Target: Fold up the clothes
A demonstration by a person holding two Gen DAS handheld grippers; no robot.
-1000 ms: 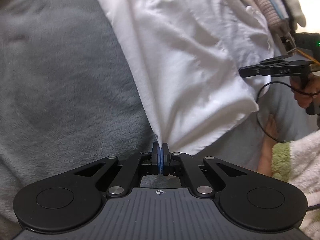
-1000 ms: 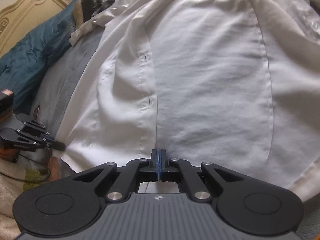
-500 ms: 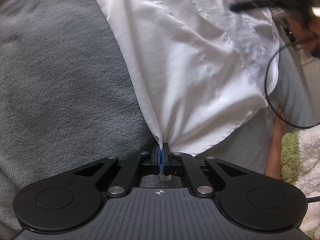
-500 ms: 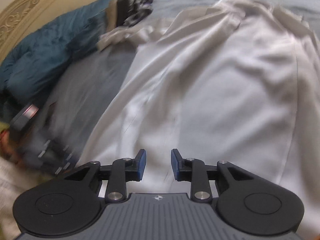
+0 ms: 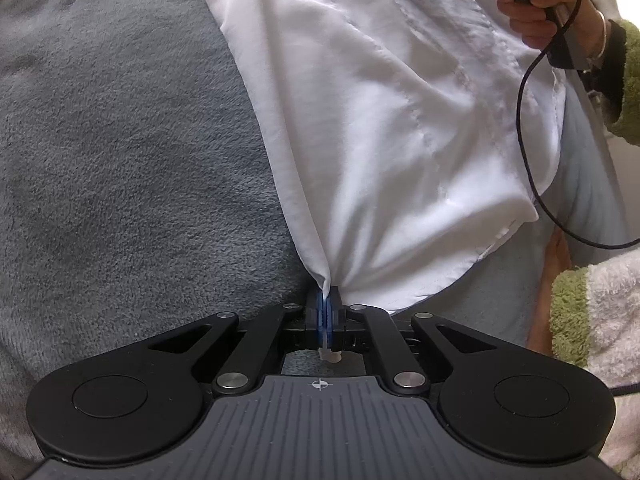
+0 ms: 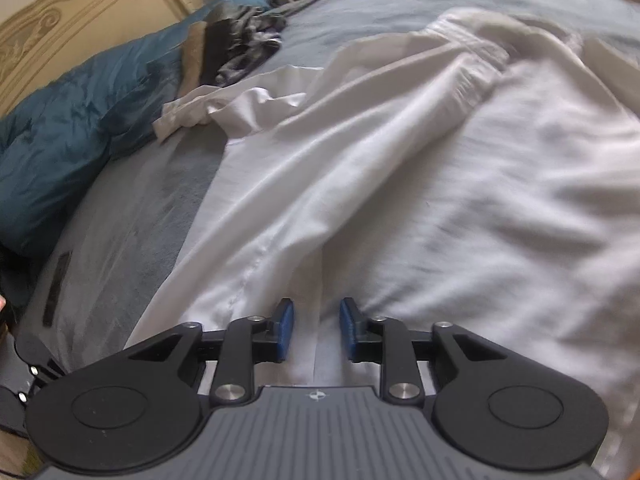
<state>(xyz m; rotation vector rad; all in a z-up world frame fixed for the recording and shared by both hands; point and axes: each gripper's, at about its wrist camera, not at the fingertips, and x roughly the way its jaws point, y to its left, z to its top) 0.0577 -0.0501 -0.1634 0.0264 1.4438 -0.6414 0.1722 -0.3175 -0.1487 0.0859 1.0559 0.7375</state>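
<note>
A white shirt (image 5: 384, 128) lies spread on a grey fleece blanket (image 5: 120, 168). My left gripper (image 5: 327, 300) is shut on the shirt's bottom hem corner, and the cloth fans out from the pinch. In the right wrist view the shirt (image 6: 420, 184) covers most of the bed, its collar (image 6: 472, 48) far away. My right gripper (image 6: 316, 328) is open and empty just above the shirt's front, holding nothing. The hand holding the right gripper (image 5: 536, 4) shows at the top right of the left wrist view.
A teal duvet (image 6: 68, 132) lies at the left by a cream headboard (image 6: 72, 24). A dark bundle of clothes (image 6: 236, 48) sits beyond the shirt. A black cable (image 5: 528, 152) hangs over the shirt. A green and white fleece sleeve (image 5: 592, 320) is at right.
My right gripper opened, let go of the shirt's front edge and lifted up and forward over the shirt. My left gripper keeps its grip on the hem corner.
</note>
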